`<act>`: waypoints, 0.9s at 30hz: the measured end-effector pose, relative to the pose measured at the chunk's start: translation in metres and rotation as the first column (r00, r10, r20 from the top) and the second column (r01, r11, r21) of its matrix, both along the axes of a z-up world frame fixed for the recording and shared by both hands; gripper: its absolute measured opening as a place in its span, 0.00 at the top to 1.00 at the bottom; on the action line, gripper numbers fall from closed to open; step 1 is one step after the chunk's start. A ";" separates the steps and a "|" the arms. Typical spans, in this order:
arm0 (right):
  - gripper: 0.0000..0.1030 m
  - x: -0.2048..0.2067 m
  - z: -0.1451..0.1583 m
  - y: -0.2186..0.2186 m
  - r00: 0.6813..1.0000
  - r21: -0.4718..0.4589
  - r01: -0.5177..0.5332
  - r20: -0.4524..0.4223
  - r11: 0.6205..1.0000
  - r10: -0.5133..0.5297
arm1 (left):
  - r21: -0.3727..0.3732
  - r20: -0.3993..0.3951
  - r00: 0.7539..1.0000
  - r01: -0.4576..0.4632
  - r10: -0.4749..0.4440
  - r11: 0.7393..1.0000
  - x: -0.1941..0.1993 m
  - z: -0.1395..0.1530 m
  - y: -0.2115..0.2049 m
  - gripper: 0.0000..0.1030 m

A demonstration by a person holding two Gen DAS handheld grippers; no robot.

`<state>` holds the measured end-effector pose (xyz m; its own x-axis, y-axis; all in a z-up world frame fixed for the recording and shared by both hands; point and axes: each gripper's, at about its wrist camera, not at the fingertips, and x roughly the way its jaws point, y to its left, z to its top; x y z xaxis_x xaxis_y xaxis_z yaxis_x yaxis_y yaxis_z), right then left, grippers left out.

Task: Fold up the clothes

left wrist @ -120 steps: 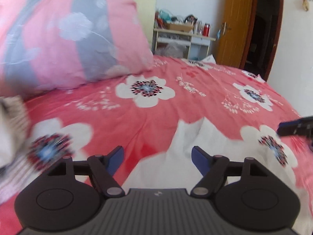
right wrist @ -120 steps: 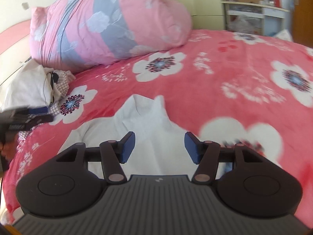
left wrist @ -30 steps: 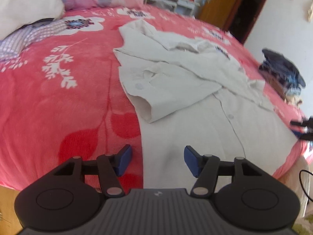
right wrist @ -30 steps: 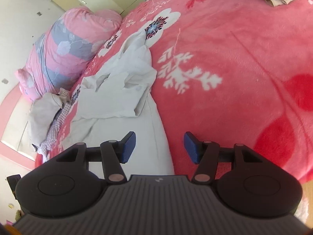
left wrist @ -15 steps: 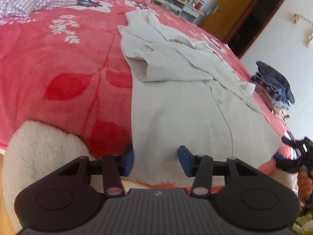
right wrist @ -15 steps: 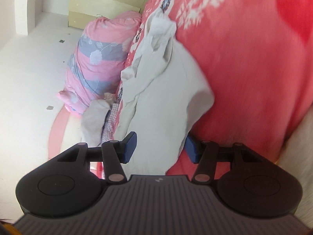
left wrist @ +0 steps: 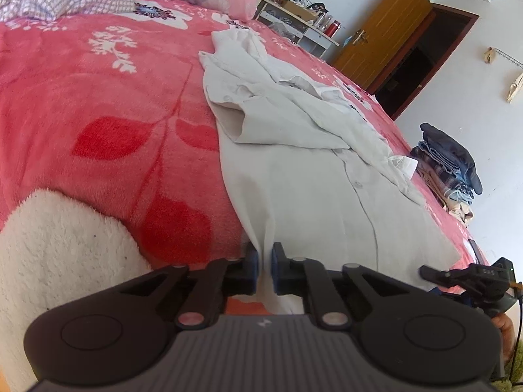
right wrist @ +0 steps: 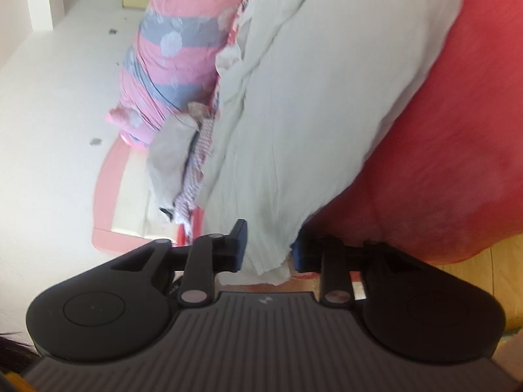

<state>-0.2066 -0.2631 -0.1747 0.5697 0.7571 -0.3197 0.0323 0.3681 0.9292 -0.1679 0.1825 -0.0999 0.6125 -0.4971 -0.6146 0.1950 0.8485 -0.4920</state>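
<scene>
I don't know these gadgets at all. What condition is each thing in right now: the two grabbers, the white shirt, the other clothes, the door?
left gripper: shut on the white shirt's hem.
right gripper: open, hem between its fingers, not pinched.
white shirt: spread flat, sleeves folded inward, unfolded otherwise.
stack of clothes: folded, piled at the bed's far edge.
checked garment: crumpled by the pillow.
door: open.

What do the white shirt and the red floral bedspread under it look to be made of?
White shirt: thin woven cloth, likely cotton or a blend; matte, with fine creases and a buttoned placket. Red bedspread: plush fleece, probably synthetic; fuzzy nap, soft sheen.
</scene>
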 end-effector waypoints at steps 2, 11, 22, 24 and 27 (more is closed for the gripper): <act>0.93 0.000 0.003 0.002 1.000 -0.016 0.008 0.011 1.000 -0.008 | -0.009 0.019 1.000 -0.008 0.009 1.000 -0.003 0.004 0.001 0.97; 1.00 0.000 0.044 0.000 0.985 -0.053 0.058 0.165 0.997 -0.049 | -0.158 0.105 0.994 -0.014 0.031 0.987 0.002 0.044 0.011 0.97; 1.00 0.029 0.084 -0.002 0.959 -0.108 0.084 0.279 0.991 -0.051 | -0.212 0.179 0.983 -0.008 0.046 0.977 0.030 0.078 0.010 0.97; 1.00 0.034 0.089 -0.003 0.954 -0.123 0.091 0.295 0.988 -0.051 | -0.217 0.191 0.980 -0.008 0.051 0.976 0.036 0.082 0.010 0.97; 1.00 0.045 0.097 -0.006 0.947 -0.137 0.101 0.317 0.985 -0.053 | -0.227 0.209 0.976 -0.012 0.060 0.974 0.046 0.088 0.010 0.97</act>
<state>-0.1616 -0.2690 -0.0779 0.7133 0.6643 -0.2235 -0.2157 0.5115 0.8318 -0.1215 0.1923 -0.0117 0.7371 -0.5818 -0.3439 0.2872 0.7302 -0.6199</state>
